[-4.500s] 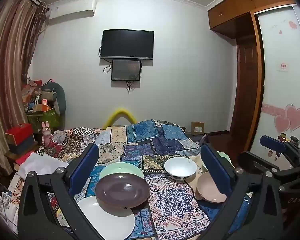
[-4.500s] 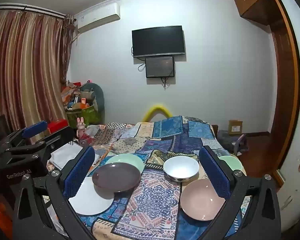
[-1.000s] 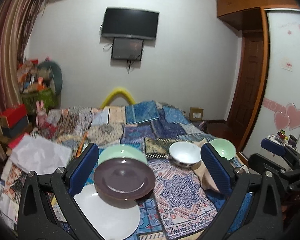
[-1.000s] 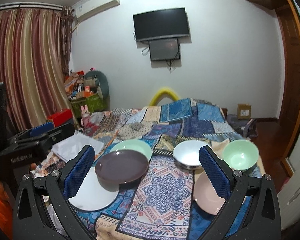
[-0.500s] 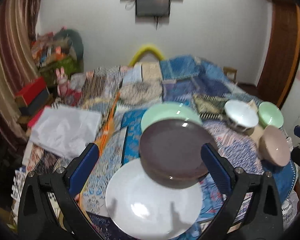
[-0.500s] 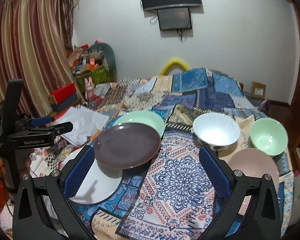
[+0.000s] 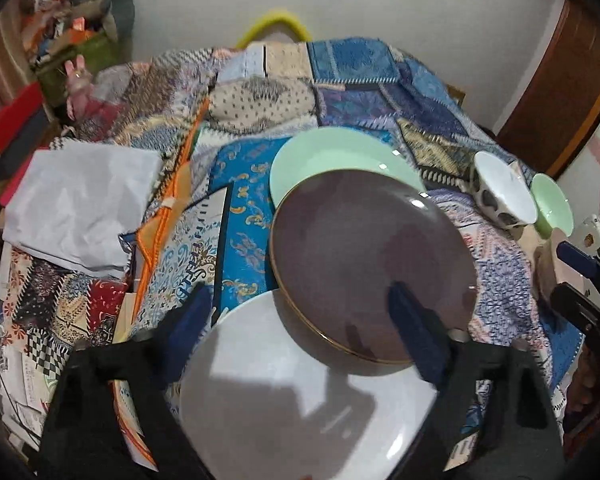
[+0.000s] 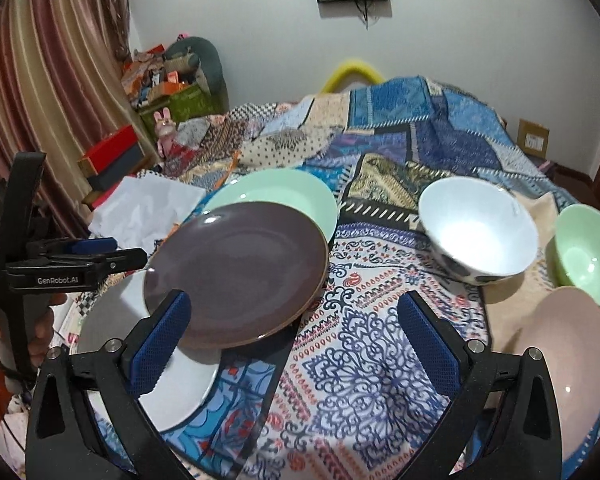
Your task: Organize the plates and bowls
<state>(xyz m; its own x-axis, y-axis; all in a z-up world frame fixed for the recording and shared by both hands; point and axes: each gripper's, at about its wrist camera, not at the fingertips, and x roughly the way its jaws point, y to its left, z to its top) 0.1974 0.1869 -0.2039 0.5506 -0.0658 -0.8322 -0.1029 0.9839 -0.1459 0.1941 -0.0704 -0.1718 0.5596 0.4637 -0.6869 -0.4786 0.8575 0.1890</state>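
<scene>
A dark brown plate point(image 7: 364, 264) lies tilted, resting on a white plate point(image 7: 292, 396) in front and a mint green plate point(image 7: 332, 152) behind. My left gripper point(image 7: 300, 328) hovers over the spot where brown and white plates overlap; its jaws are closing, and its pads touch neither plate. My right gripper point(image 8: 294, 340) is open above the patterned cloth, its left finger point(image 8: 160, 336) in front of the brown plate point(image 8: 236, 268). A white bowl point(image 8: 480, 228), a green bowl point(image 8: 584, 252) and a pink bowl point(image 8: 568, 360) sit to the right.
Everything rests on a bed covered with patchwork cloths point(image 8: 380, 320). Crumpled white paper point(image 7: 80, 204) lies at the left. A hand point(image 8: 40, 328) holds the left gripper point(image 8: 112, 256) at the left edge. Boxes and clutter point(image 8: 112, 156) stand by the curtain.
Both grippers have dropped and tipped down toward the dishes, which now fill the views. The left gripper's fingers stand closer together than a second ago.
</scene>
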